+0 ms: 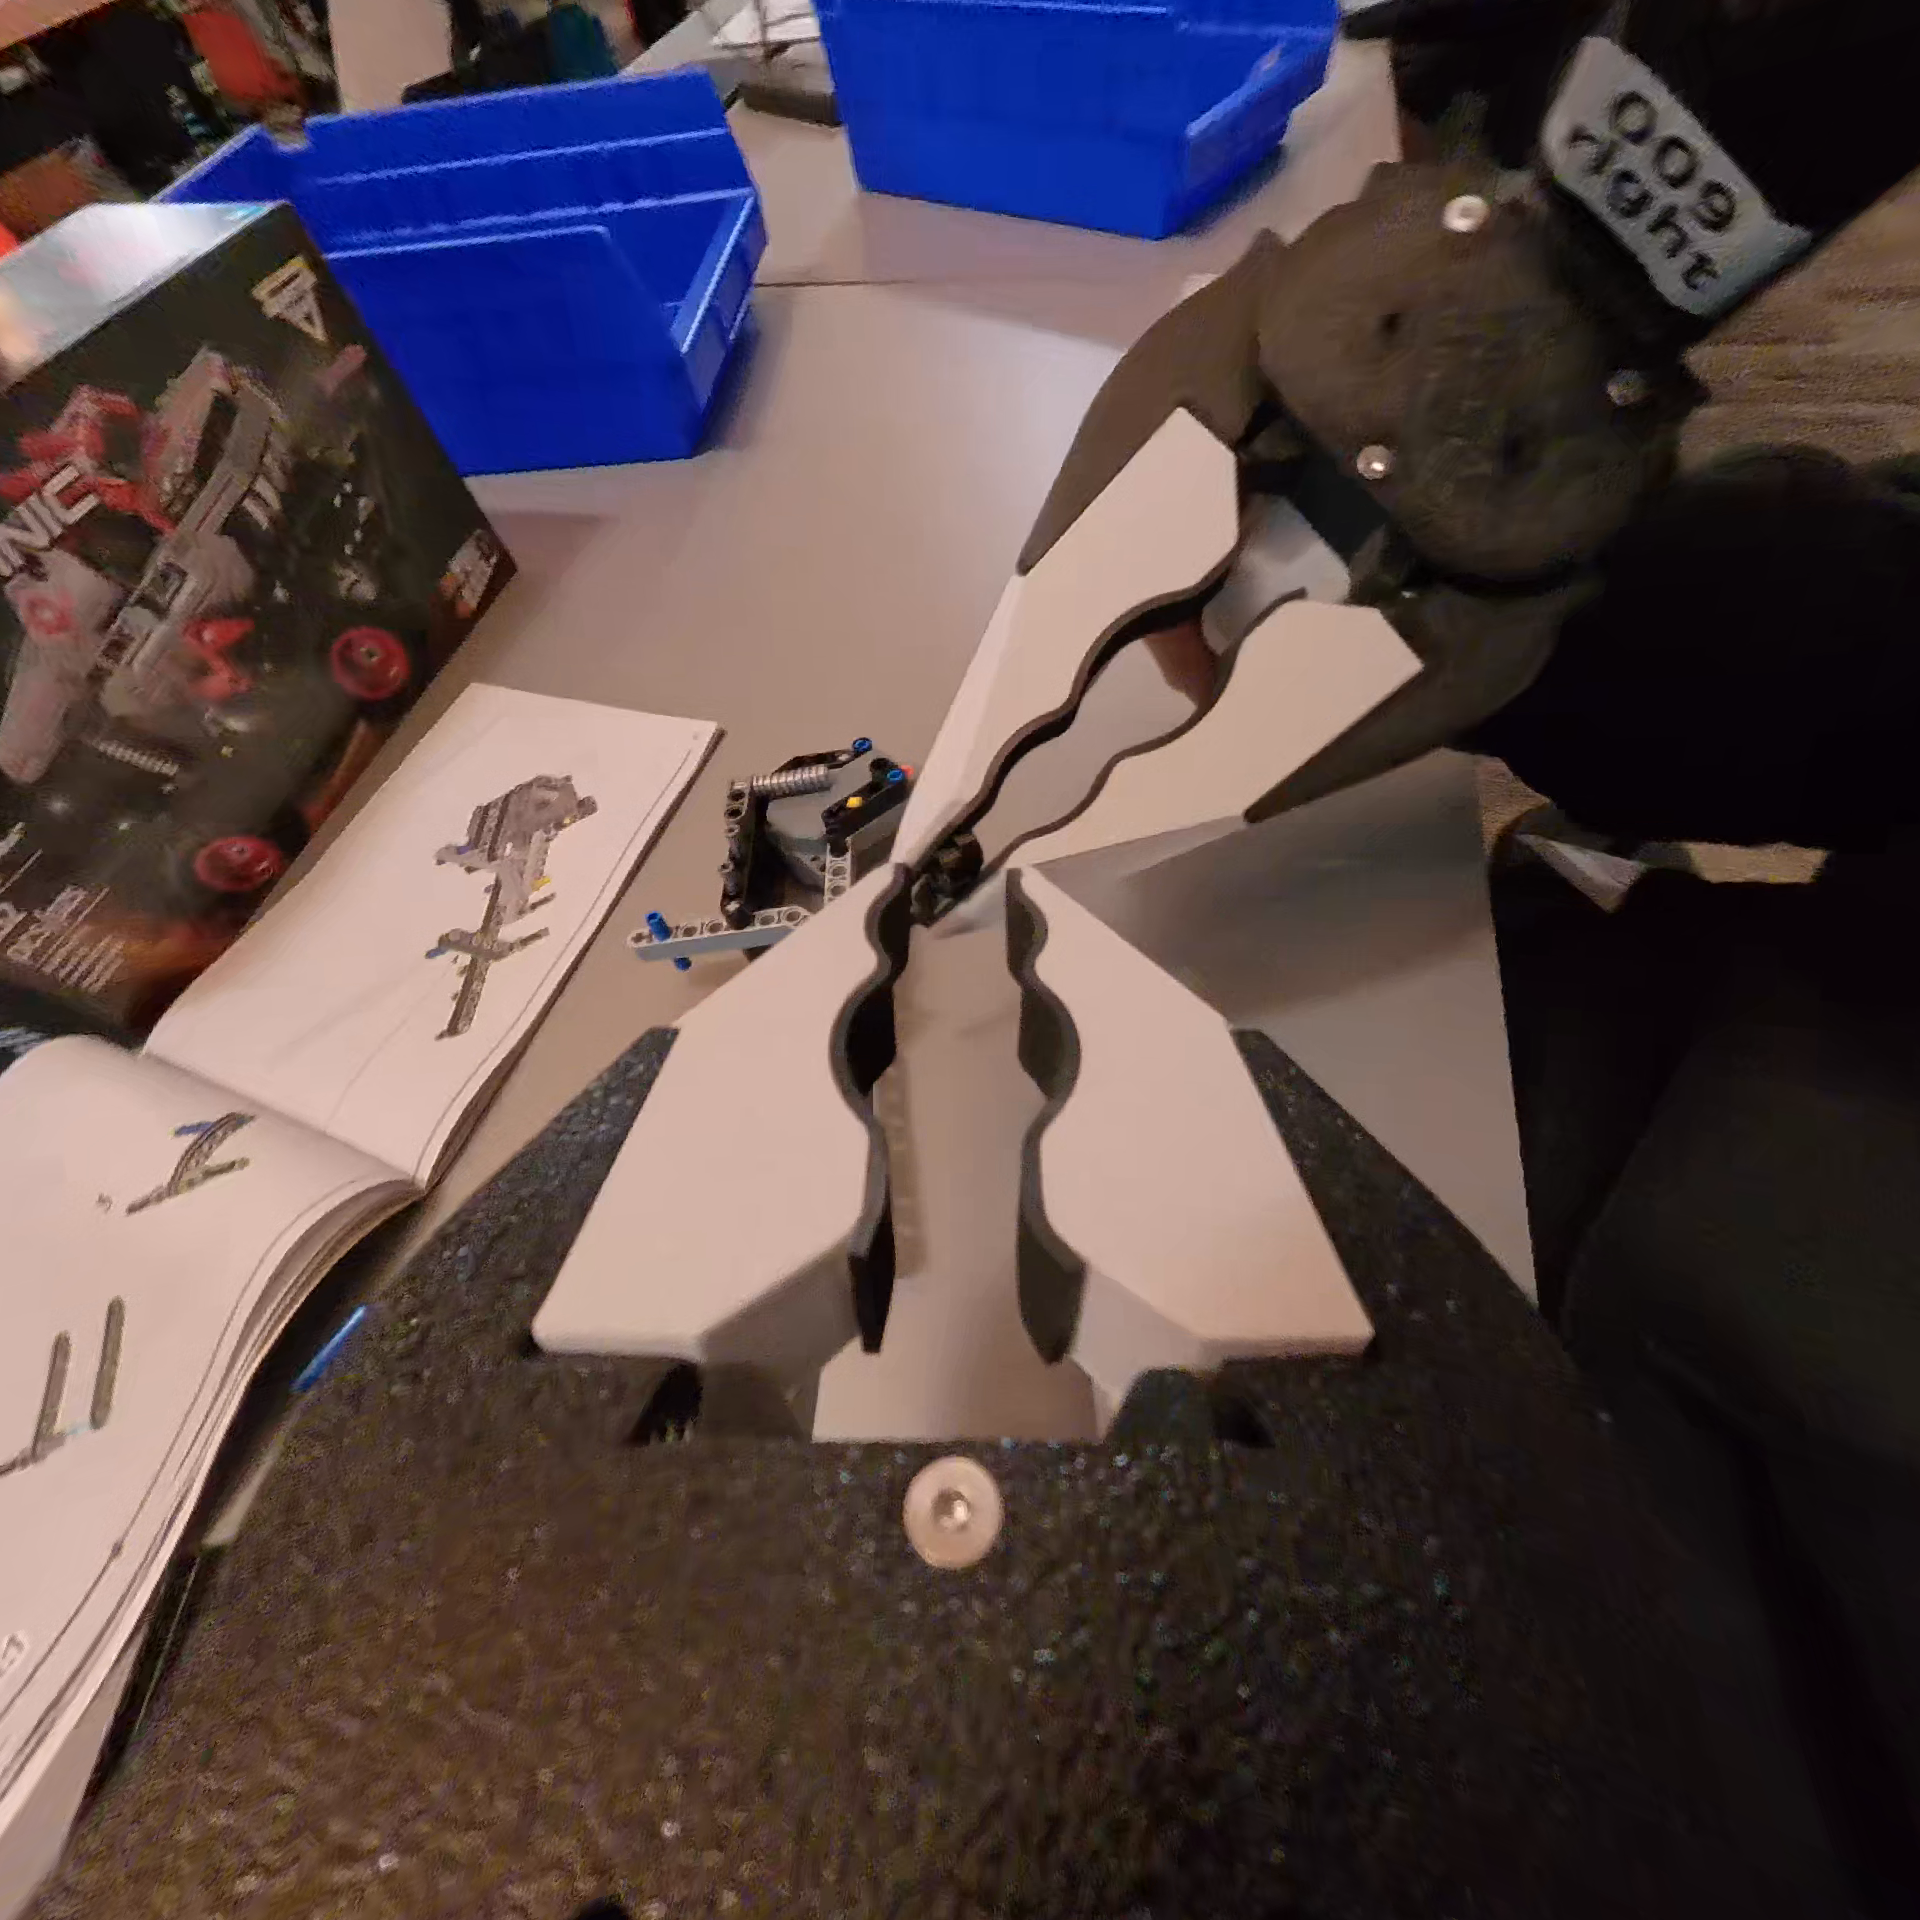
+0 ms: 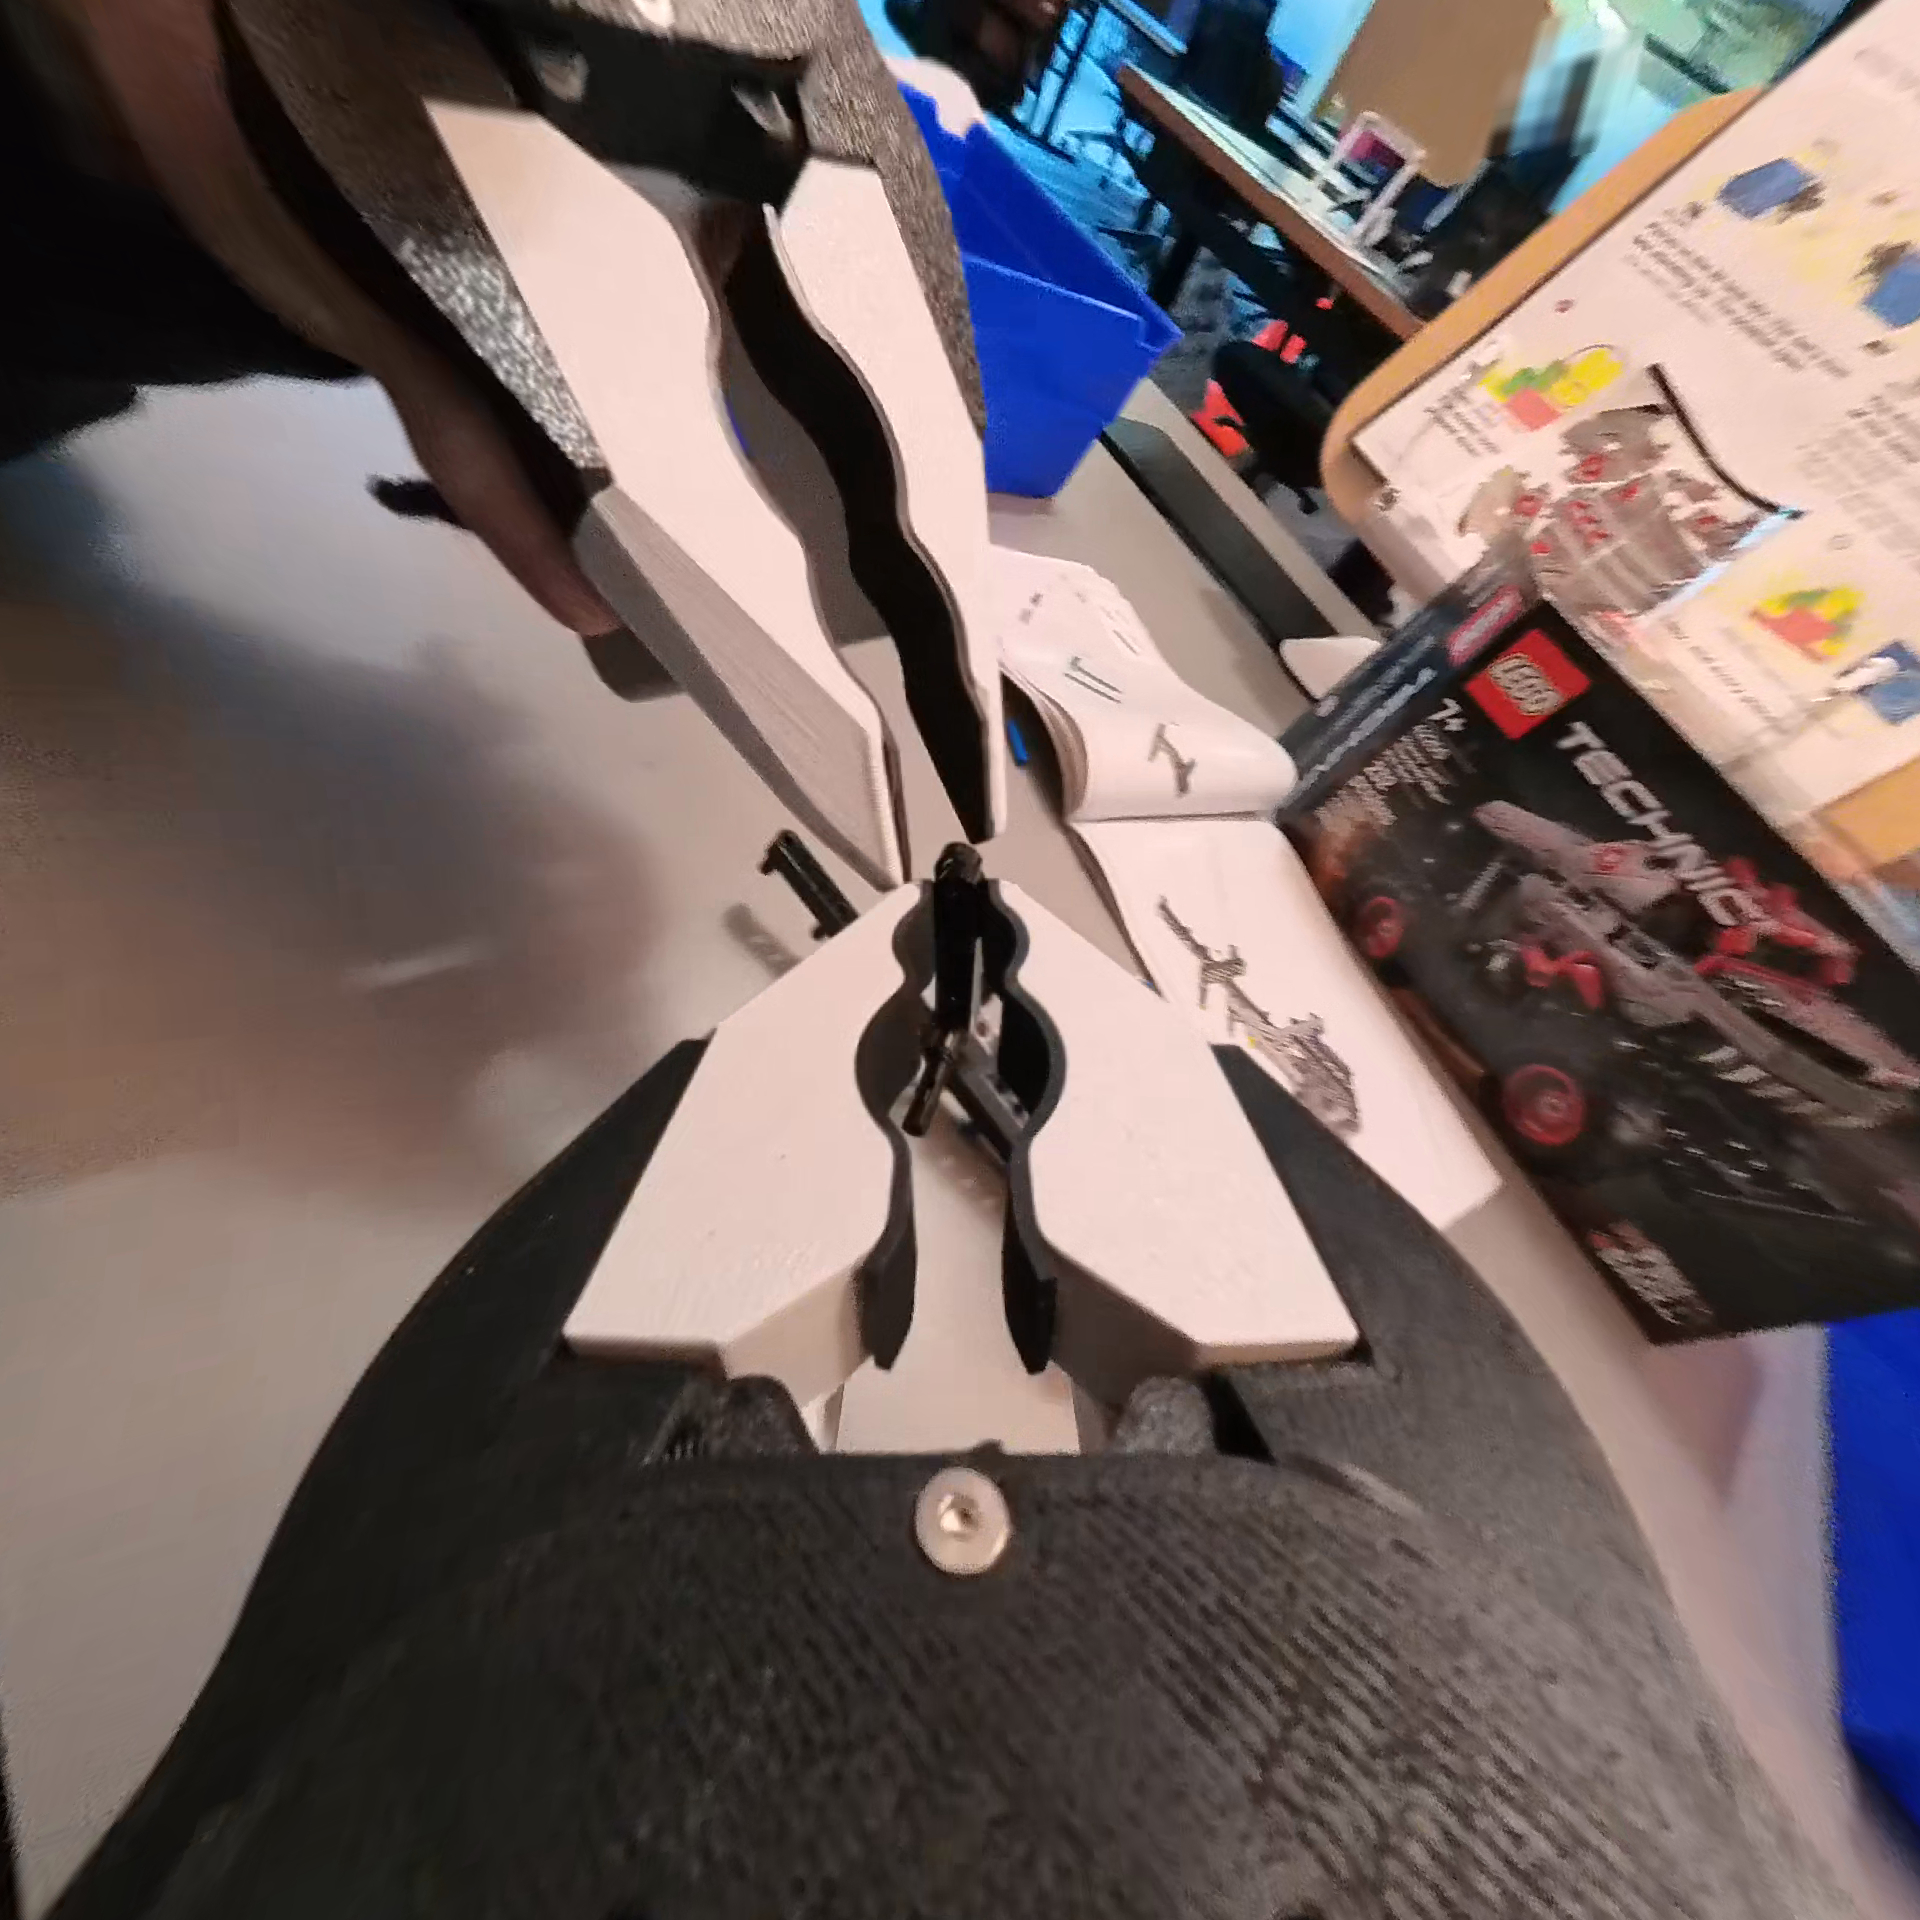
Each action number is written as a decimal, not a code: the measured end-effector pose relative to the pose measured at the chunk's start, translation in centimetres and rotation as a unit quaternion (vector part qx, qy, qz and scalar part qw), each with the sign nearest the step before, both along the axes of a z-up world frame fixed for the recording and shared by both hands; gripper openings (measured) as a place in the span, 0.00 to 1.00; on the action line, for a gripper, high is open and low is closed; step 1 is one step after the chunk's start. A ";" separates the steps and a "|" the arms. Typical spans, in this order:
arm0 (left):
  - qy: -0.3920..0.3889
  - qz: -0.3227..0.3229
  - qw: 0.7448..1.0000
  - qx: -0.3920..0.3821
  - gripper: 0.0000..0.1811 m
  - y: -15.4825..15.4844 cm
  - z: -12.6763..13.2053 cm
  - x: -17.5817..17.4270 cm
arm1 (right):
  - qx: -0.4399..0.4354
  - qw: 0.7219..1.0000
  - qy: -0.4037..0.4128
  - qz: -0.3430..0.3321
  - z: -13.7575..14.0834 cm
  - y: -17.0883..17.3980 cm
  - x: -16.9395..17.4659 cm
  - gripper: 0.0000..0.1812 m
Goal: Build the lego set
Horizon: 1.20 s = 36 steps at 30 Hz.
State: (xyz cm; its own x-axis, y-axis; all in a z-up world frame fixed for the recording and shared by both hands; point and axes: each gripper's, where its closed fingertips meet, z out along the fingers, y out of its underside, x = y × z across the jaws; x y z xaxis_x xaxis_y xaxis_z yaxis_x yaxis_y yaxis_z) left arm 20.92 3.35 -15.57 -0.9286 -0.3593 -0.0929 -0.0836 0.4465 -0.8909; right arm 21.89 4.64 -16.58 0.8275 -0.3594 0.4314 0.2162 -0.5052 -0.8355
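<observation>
The left hand-held gripper (image 1: 951, 883) fills the foreground of its own view, its white fingers (image 1: 748, 1132) spread apart with nothing between them; their tips sit just beside the tips of the right hand-held gripper (image 1: 940, 847), which comes in from the upper right. In the right wrist view the right hand-held gripper (image 2: 961, 883) is clenched on a small black lego piece (image 2: 951, 977) that stands between its fingers and pokes out at the tips, while the left hand-held gripper (image 2: 935, 831) points down at it from above, tip to tip.

On the grey surface (image 1: 810, 540), just behind the meeting tips, lies a partly built lego assembly (image 1: 790, 842) of black and grey beams with a small spring and blue pins. To its left an instruction booklet (image 1: 416, 883) lies open, and beyond that stands the set's dark box (image 1: 197, 582). Two blue bins (image 1: 540, 281) sit farther back. A loose black pin (image 2: 800, 883) lies on the surface (image 2: 260, 1143) near the grippers.
</observation>
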 end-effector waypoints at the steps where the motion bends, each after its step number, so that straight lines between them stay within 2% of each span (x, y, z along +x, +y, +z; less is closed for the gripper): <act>1: 0.000 0.013 1.000 0.004 0.08 -0.1 -0.1 0.1 | -0.012 1.000 -0.017 -0.014 0.0 -0.2 0.3 0.03; 4: 0.006 0.040 0.999 0.007 0.09 0.0 -0.2 0.4 | -0.041 0.997 -0.055 -0.037 0.0 -0.4 0.7 0.03; 8: 0.054 0.049 0.997 -0.021 0.12 0.0 0.1 0.3 | -0.059 0.994 -0.083 -0.047 0.1 -0.4 0.9 0.03; 14: 0.114 0.081 0.988 -0.060 0.09 -0.3 -0.1 0.6 | -0.103 0.981 -0.145 -0.075 0.0 -0.2 1.2 0.03; 16: 0.115 0.096 0.987 -0.061 0.04 -0.3 -0.2 0.9 | -0.113 0.977 -0.161 -0.082 0.1 -0.2 1.2 0.03; 19: 0.112 0.101 0.987 -0.064 0.04 -0.2 -0.2 1.1 | -0.125 0.971 -0.181 -0.095 0.2 -0.2 1.4 0.03; 22: 0.110 0.095 0.986 -0.076 0.03 -0.1 0.0 1.3 | -0.090 0.979 -0.163 -0.088 0.4 -0.3 1.5 0.03; 25: 0.125 0.081 0.984 -0.101 0.03 -0.2 0.5 1.2 | -0.051 0.984 -0.143 -0.089 0.9 -0.7 1.8 0.08; 27: 0.130 0.082 0.981 -0.116 0.03 -0.1 0.9 1.4 | -0.053 0.984 -0.144 -0.089 0.9 -0.9 1.8 0.04; 32: 0.132 0.083 0.979 -0.130 0.04 -0.3 1.4 1.3 | -0.074 0.976 -0.180 -0.095 1.1 -1.0 1.9 0.03; 34: 0.124 0.070 0.982 -0.127 0.07 -0.3 1.4 1.2 | -0.062 0.979 -0.175 -0.087 1.3 -0.9 1.7 0.03; 36: 0.096 0.030 0.989 -0.109 0.10 -0.4 1.4 0.6 | -0.038 0.987 -0.144 -0.067 1.4 -0.7 1.3 0.03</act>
